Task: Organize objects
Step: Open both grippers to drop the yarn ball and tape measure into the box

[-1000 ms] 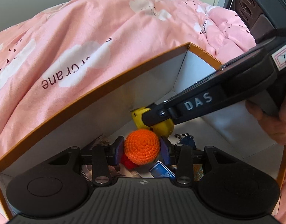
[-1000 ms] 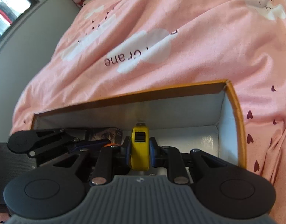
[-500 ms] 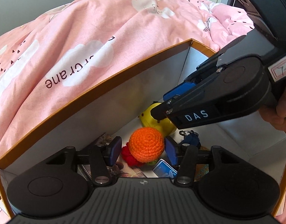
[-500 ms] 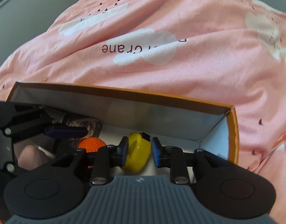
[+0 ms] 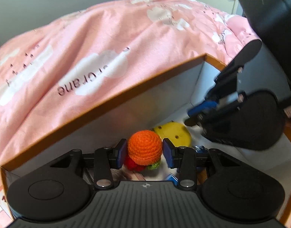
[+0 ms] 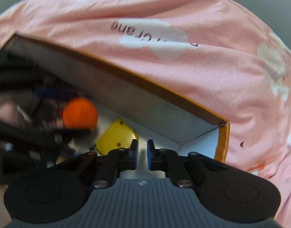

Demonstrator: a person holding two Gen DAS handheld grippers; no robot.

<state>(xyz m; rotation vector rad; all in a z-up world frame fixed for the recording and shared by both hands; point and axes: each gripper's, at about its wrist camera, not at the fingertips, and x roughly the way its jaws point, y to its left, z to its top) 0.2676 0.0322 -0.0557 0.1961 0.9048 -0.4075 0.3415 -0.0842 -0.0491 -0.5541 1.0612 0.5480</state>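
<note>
The left tongs (image 5: 145,152) pinch the orange crocheted ball (image 5: 145,147) low inside the orange-rimmed white cardboard box (image 5: 111,104) on the bed. The right tongs (image 6: 142,154) have just closed on nothing; the flat yellow plastic tape measure (image 6: 116,137) lies just left of them. Lower the ball to the floor, then release.

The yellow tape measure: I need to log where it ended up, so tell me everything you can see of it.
The yellow tape measure looks like a hard plastic case, rounded at one end, with small dark screw holes in its broad face. It lies flat on that side on the white floor of the orange-rimmed box, near the far corner. The orange crochet ball sits in front of it. The right gripper beside it holds nothing. Its underside is hidden.
</note>
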